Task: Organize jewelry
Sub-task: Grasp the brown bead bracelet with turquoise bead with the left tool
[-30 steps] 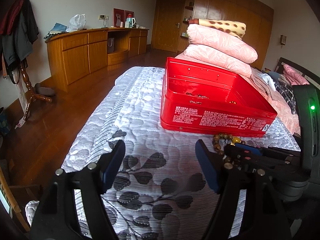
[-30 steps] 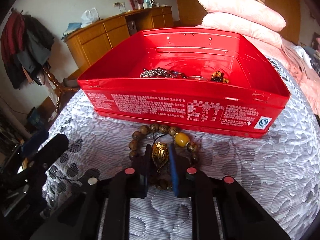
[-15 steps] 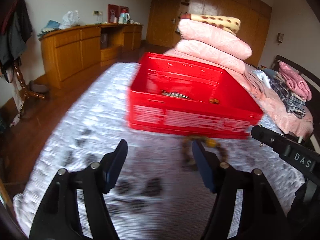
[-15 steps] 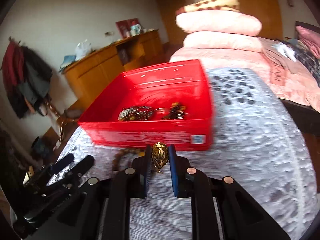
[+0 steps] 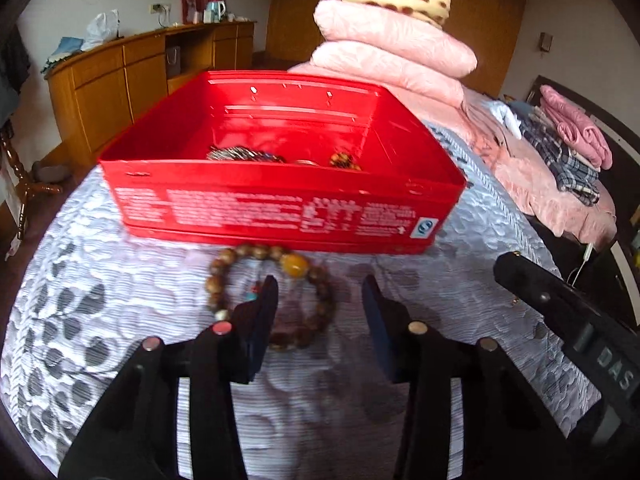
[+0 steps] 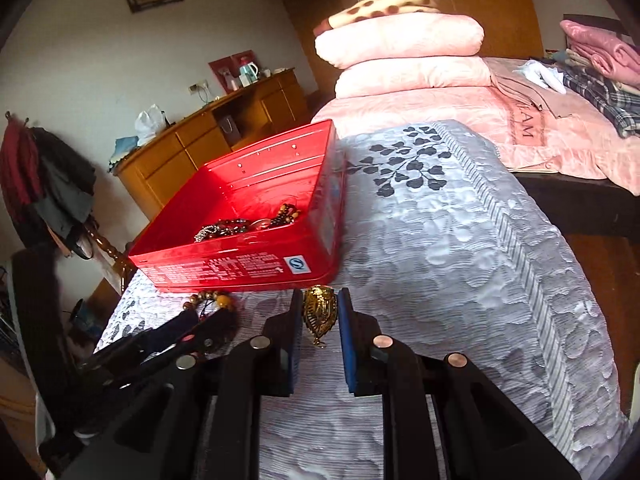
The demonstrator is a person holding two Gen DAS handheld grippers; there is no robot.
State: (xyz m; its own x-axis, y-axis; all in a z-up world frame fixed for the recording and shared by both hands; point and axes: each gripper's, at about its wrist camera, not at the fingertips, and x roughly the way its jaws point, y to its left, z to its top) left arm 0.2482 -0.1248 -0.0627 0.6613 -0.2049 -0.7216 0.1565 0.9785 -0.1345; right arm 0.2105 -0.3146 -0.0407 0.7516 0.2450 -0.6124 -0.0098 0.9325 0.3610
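My right hand-held gripper [image 6: 319,320] is clamped on a small gold metal pendant [image 6: 318,313], light, hard, probably slippery; my left hand-held gripper [image 5: 319,310] gapes over the brown wooden-bead bracelet [image 5: 272,292] lying limp on the bed before the red plastic box [image 5: 280,208].

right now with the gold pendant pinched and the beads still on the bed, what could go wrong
The gold pendant sits only at the tips of the right gripper, so it may slip out before reaching the red box. The left gripper is open over the bead bracelet, which lies close against the box wall, so closing could nudge the box or catch only a few beads.
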